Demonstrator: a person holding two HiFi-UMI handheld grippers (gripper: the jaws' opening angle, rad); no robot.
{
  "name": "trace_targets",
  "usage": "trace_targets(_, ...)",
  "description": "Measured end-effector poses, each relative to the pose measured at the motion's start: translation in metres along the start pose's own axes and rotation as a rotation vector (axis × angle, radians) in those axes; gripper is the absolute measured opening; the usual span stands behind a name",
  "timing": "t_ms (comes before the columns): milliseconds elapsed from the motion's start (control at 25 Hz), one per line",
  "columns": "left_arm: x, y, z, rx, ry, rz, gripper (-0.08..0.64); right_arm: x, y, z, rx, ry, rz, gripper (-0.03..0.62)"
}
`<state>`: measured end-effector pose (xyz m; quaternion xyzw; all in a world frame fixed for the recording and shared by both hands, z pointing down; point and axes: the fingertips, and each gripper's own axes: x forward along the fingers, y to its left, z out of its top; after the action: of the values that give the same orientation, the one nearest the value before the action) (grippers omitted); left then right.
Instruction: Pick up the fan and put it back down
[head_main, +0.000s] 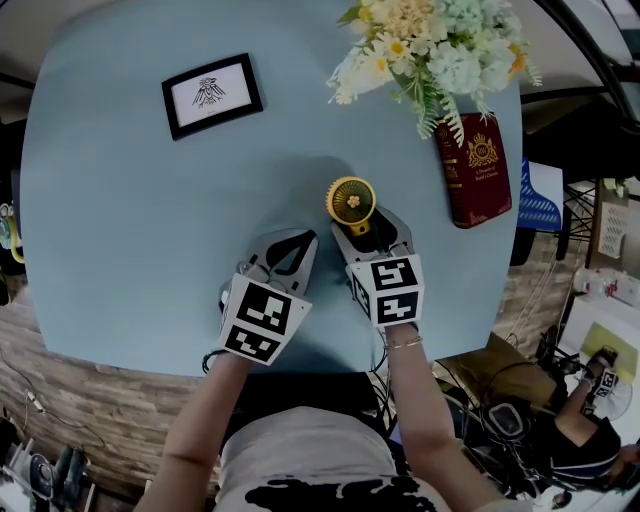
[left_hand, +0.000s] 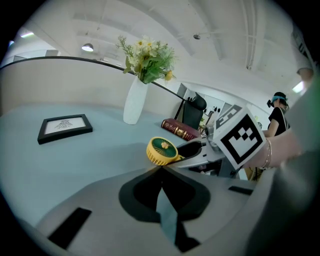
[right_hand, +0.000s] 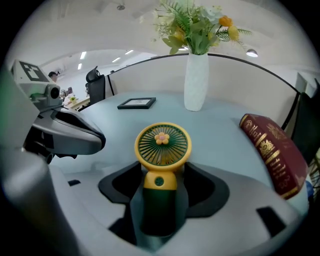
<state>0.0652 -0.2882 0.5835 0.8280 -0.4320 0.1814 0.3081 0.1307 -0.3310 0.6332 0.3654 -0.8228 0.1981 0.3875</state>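
Grasping is starting: right gripper (head_main: 368, 228) fingers are standing half open around the fan (right_hand: 162, 145), not squeezing, at nine o'clock of the book (head_main: 478, 168); firm closing is needed next. Left gripper (left_hand: 160, 169) fingers are touching, empty.

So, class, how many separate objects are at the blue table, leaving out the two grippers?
4: the framed picture far left, the vase of flowers far right, the red book beside it, and the yellow fan between the right gripper's jaws. None appears hidden.
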Motion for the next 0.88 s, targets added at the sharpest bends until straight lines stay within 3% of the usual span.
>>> trace_targets(320,-0.004,0.003,0.004,0.012,-0.021,0.028,0.011,-0.001,0.002,0.000,0.020,-0.028,-0.019,0.256)
trace_targets(680,-0.025,0.015,0.014,0.055,-0.049,0.085,0.011,-0.012,0.019,0.012,-0.119,-0.078,0.006,0.255)
trace_targets(880,-0.040,0.018,0.028,0.038,-0.102,0.117,0.011,-0.033,0.038,0.029,-0.111,-0.144,0.058,0.258)
